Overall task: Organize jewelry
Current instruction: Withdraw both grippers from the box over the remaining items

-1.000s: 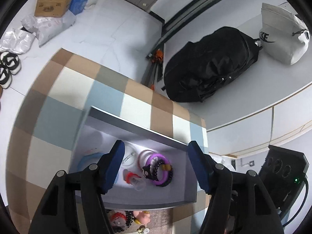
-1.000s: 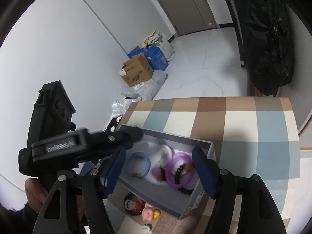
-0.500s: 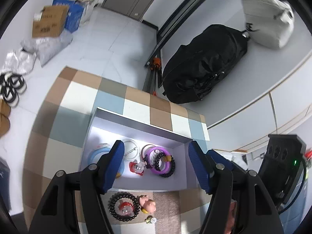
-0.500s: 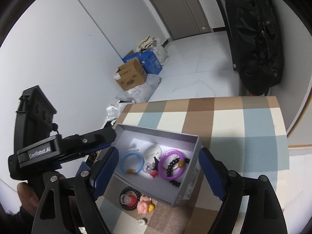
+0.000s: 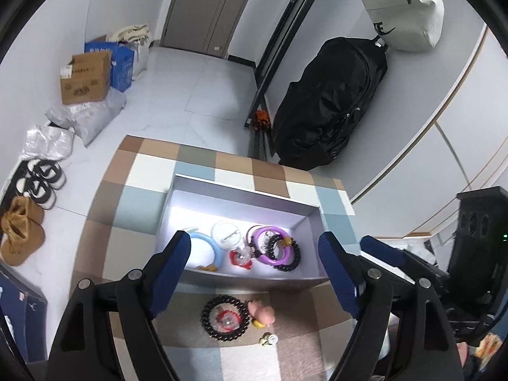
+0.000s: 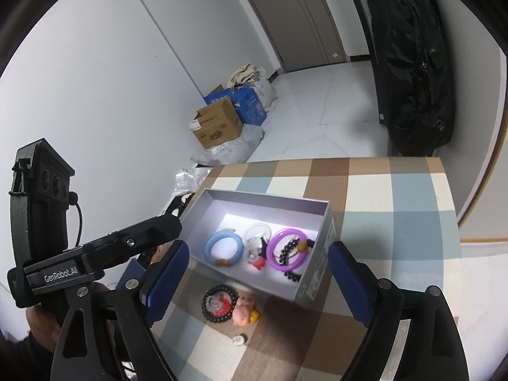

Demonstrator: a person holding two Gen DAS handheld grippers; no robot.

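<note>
Checked desk cloth in brown, cream and pale blue squares (image 5: 203,171) carries an open grey cardboard box (image 5: 241,190) near its middle. Inside the box, reading left to right along its near wall: a pale blue plastic bangle (image 5: 206,250) with a small amber charm, a clear round disc (image 5: 227,230) behind it, a red and clear trinket (image 5: 240,256), and a purple plastic bangle (image 5: 273,247) with a string of dark beads (image 5: 287,254) draped across it. Judged placed: these five items. Outstanding, on the cloth just outside the box's near wall: a black beaded bracelet (image 5: 225,317) ringing a red and clear charm, a pink figurine (image 5: 262,312) touching its right side, and a small yellow and clear piece (image 5: 269,339) toward the near edge of the desk. Task judged well past half, three loose pieces remaining. Left gripper (image 5: 254,270) hangs above the near wall of the box, jaws wide and opening further, nothing between the blue pads. Right gripper (image 6: 257,282) likewise poised over the near wall, jaws spread and widening, nothing gripped. A hand (image 6: 41,327) carries the left tool at the left of the right wrist view
</note>
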